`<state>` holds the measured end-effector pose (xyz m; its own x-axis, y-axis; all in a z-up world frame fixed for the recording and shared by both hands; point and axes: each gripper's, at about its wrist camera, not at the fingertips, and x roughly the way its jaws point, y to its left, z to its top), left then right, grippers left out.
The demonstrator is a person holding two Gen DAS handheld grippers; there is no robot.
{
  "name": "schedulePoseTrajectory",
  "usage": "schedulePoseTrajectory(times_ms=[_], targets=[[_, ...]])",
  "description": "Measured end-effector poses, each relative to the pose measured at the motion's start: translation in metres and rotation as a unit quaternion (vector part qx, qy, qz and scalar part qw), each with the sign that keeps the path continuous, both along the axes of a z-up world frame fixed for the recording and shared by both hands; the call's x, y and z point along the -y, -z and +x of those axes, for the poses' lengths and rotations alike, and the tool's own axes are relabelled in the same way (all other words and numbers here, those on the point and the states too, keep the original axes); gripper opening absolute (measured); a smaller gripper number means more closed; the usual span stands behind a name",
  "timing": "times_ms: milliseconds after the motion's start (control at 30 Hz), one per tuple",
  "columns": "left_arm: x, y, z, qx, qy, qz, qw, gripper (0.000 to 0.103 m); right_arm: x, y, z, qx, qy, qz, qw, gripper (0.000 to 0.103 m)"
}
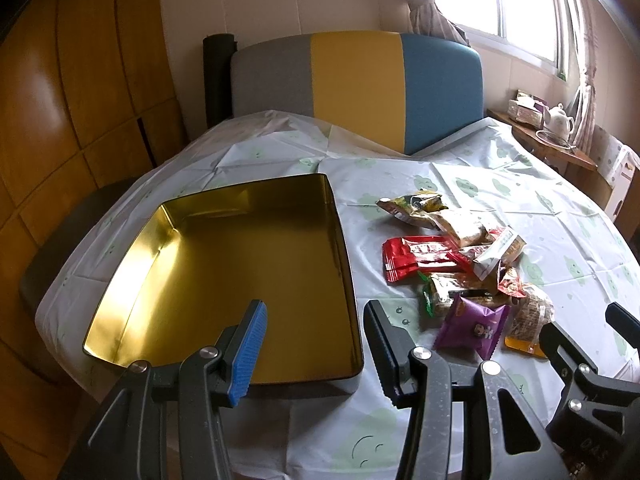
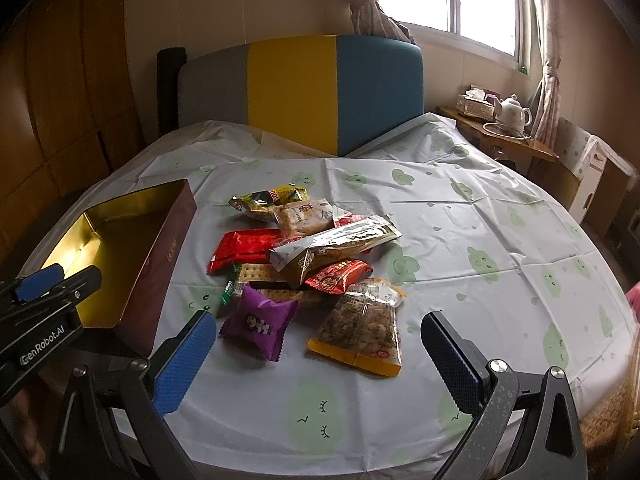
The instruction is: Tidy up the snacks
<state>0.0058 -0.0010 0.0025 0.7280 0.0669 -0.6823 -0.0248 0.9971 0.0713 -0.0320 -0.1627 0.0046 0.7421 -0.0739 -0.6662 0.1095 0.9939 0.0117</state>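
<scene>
An empty gold-lined tin [image 1: 340, 240] stands open on the left of the table; its dark red outer wall [image 2: 160, 264] faces the snacks. To its right lies a loose pile of packets: a purple one [image 2: 260, 322] nearest, a red one [image 2: 244, 248], a clear peanut bag [image 2: 364, 324], a long white-and-gold packet [image 2: 336, 242] on top. My left gripper [image 1: 316, 320] hovers open over the tin's near right corner, holding nothing. My right gripper [image 2: 316, 324] hovers open just in front of the purple packet [image 1: 472, 326] and peanut bag, also holding nothing.
The round table wears a white plastic cloth [image 2: 460, 216] with green cloud prints. A grey, yellow and blue chair back [image 1: 360, 88] stands at the far side. A wooden side table with a teapot [image 2: 514, 110] sits at the far right. Wooden cabinets [image 1: 80, 80] line the left.
</scene>
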Motion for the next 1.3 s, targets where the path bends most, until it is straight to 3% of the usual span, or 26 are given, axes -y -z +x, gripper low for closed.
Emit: schedulePoseTrajectory(times_ms=[467,600,767,833,900,1100,1167,1233,1300], targets=[[0.006,0.002,0.006,-0.008,0.020,-0.005,0.9998,0.051,0.022,-0.006,0.007,-0.003,0.014,0.007,1.000,0.103],[0.010,0.003,0.009,-0.018,0.056,-0.027,0.9979,0.055,0.040,-0.014,0.017,-0.008,0.020,0.011,1.000,0.103],[0.015,0.002,0.019,-0.041,0.121,-0.089,0.9878,0.060,0.077,-0.032,0.047,-0.035,0.009,0.041,0.999,0.103],[0.022,0.001,0.025,-0.047,0.126,-0.084,0.9873,0.060,0.105,-0.039,0.066,-0.051,0.014,0.072,0.996,0.103],[0.032,0.000,0.032,-0.047,0.137,-0.076,0.9865,0.060,0.128,-0.041,0.082,-0.056,0.029,0.071,0.995,0.103],[0.057,0.000,0.055,-0.079,0.194,-0.056,0.9763,0.060,0.184,-0.015,0.110,-0.081,0.081,0.090,0.989,0.103],[0.073,-0.001,0.067,-0.084,0.215,-0.045,0.9720,0.058,0.197,-0.001,0.113,-0.108,0.107,0.114,0.982,0.103],[0.093,-0.001,0.076,-0.088,0.251,-0.024,0.9638,0.052,0.205,-0.001,0.114,-0.105,0.108,0.144,0.978,0.103],[0.119,0.003,0.088,-0.101,0.297,-0.004,0.9496,0.049,0.203,0.000,0.115,-0.111,0.107,0.137,0.979,0.103]])
